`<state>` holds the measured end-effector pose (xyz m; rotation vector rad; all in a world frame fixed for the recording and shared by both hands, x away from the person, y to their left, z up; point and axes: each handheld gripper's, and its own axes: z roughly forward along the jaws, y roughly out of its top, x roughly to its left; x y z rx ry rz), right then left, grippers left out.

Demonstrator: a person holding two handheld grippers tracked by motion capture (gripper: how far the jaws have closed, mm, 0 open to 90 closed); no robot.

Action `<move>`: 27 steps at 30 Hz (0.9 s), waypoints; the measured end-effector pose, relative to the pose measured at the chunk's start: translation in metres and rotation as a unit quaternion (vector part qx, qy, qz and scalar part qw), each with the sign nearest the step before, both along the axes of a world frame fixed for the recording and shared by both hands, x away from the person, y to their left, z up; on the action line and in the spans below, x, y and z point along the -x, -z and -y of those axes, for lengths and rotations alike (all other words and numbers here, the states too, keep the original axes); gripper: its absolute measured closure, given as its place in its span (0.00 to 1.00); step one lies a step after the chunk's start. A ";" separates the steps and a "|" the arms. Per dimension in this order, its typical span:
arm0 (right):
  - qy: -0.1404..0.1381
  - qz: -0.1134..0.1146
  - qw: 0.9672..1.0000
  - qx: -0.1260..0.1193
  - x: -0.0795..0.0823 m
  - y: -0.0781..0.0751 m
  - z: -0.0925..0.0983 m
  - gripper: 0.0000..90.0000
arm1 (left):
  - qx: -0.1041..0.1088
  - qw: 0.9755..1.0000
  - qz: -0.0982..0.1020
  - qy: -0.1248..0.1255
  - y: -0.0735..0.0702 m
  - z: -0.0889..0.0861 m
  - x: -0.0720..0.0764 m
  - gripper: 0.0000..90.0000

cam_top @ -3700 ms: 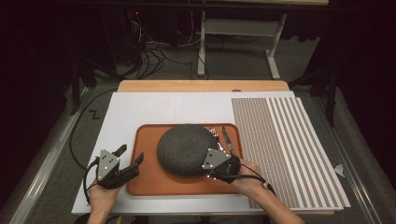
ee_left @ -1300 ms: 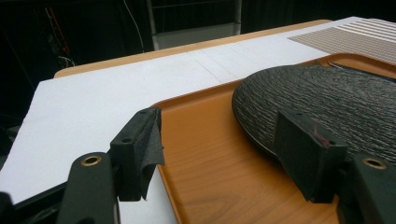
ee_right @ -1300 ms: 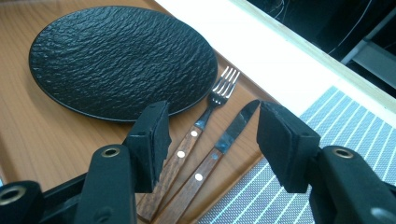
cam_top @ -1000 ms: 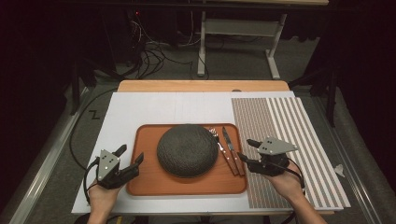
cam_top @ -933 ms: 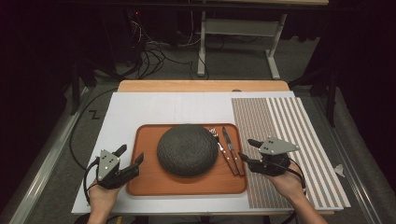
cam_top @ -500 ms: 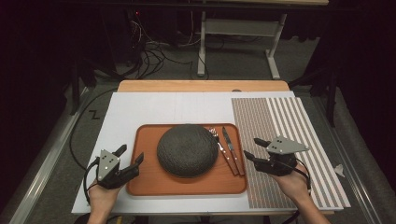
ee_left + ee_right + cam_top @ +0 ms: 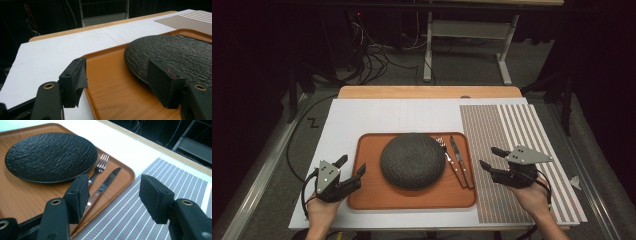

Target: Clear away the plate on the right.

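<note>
Since a moment ago, the right gripper (image 7: 493,161) has drawn back from the tray (image 7: 371,200) onto the striped mat (image 7: 512,125), jaws open and empty. Plate (image 7: 412,160), fork (image 7: 100,165) and knife (image 7: 106,182) lie on the tray. Left gripper (image 7: 350,168) rests open at the tray's left edge.

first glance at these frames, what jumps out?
The dark, rough-textured round plate in the middle of the orange tray, with a fork and a knife lying side by side on the tray at its right. Next, the two open grippers flanking the tray: the left gripper over its left edge, the right gripper over the striped placemat.
</note>
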<state>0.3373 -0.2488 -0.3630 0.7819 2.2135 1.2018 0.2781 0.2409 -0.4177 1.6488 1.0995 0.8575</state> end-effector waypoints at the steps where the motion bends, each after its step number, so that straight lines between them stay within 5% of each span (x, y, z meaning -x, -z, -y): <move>1: 0.001 -0.001 1.000 -0.002 0.000 0.000 0.002 0.47 | 0.000 1.000 0.000 0.000 0.000 0.000 0.000 0.37; 27: 0.035 -0.003 0.999 -0.041 0.003 0.001 0.034 0.44 | -0.001 1.000 -0.003 0.000 0.000 0.001 -0.001 0.37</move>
